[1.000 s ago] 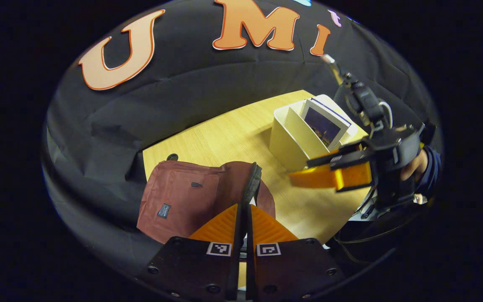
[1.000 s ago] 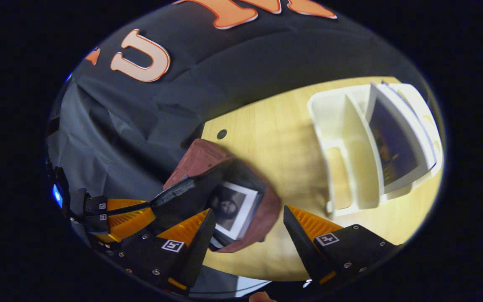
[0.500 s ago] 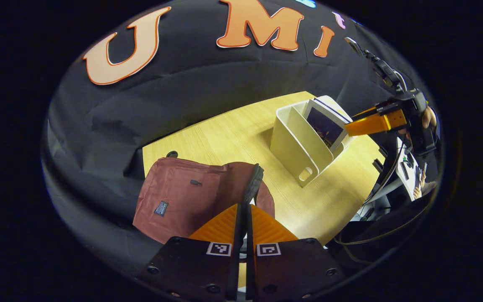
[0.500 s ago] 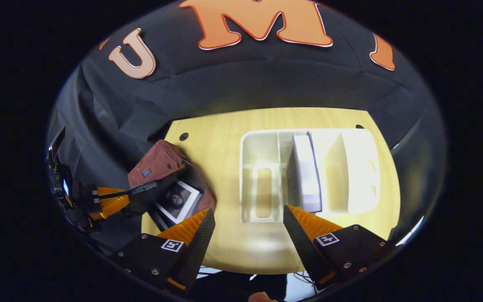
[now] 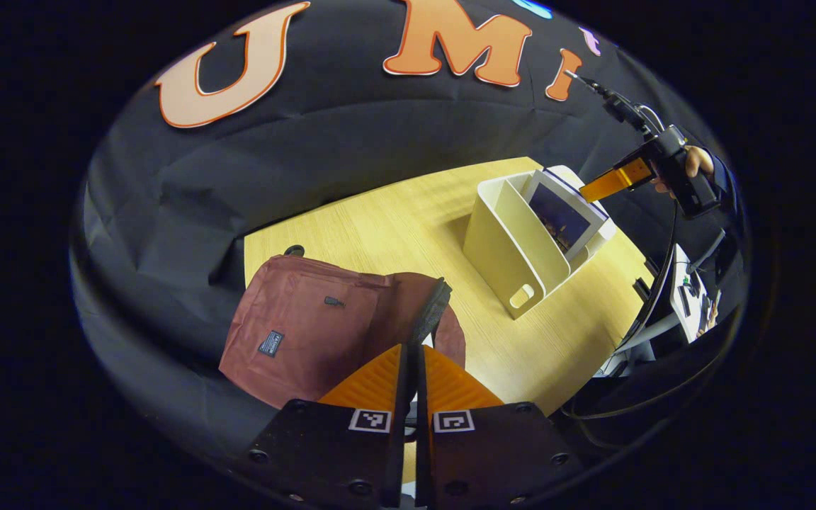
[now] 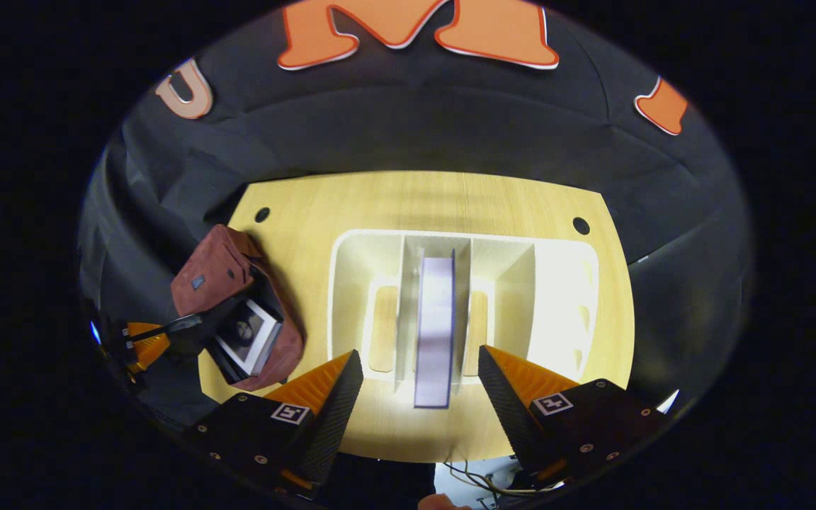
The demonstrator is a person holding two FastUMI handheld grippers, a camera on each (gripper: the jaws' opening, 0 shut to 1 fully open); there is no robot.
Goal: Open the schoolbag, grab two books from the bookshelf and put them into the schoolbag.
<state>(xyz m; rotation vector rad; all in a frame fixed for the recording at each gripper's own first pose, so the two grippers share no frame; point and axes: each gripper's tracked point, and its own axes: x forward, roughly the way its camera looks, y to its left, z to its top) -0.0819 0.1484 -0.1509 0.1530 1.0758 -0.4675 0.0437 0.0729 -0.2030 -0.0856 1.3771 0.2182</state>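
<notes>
The maroon schoolbag (image 5: 295, 333) lies on the wooden table, and my left gripper (image 5: 412, 348) is shut on the black zipper rim (image 5: 431, 312) of its mouth, holding it up. In the right gripper view the schoolbag (image 6: 213, 269) gapes open with one book (image 6: 245, 338) inside, the left gripper (image 6: 144, 341) at its rim. My right gripper (image 6: 419, 379) hangs open above the white bookshelf (image 6: 355, 283), its fingers either side of an upright book (image 6: 435, 319) in the middle slot. In the left gripper view that book (image 5: 562, 218) leans in the bookshelf (image 5: 507, 244), the right gripper (image 5: 610, 184) just above it.
The table (image 6: 436, 202) has two round cable holes (image 6: 581, 225) near its back corners. The black cloth wall closes in behind and to the left. Cables and a hand (image 5: 695, 161) holding the right gripper are beyond the table's right edge.
My right gripper has swung away from the schoolbag and over the bookshelf, now centred above the upright book. My left gripper has kept its hold on the bag's rim.
</notes>
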